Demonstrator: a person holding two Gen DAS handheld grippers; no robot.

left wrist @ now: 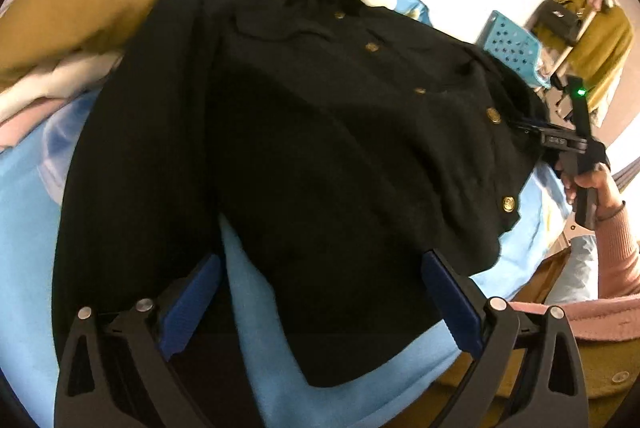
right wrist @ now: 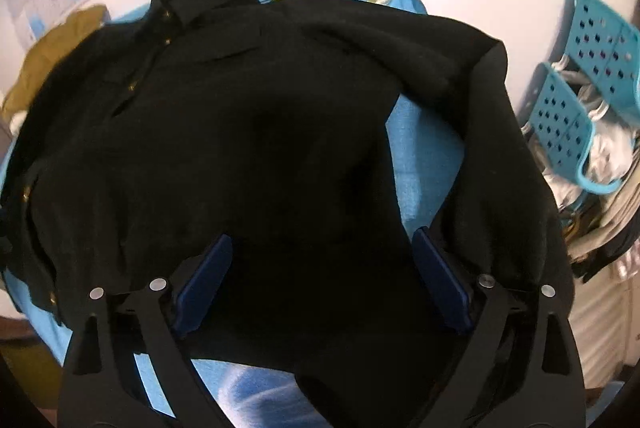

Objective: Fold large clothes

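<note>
Black cloth fills both views: a jacket point(left wrist: 320, 148) lies front up on the blue sheet point(left wrist: 256, 308), collar at the far end, hem toward our grippers, its long axis running away from us. Our left gripper point(left wrist: 320, 292) hovers low at the hem, fingers spread wide, nothing between them. Our right gripper point(right wrist: 322, 284) is likewise spread, over the body beside a sleeve. Only the left view shows the right hand point(left wrist: 592, 184) on its handle; only the right shows the baskets point(right wrist: 588, 84).
</note>
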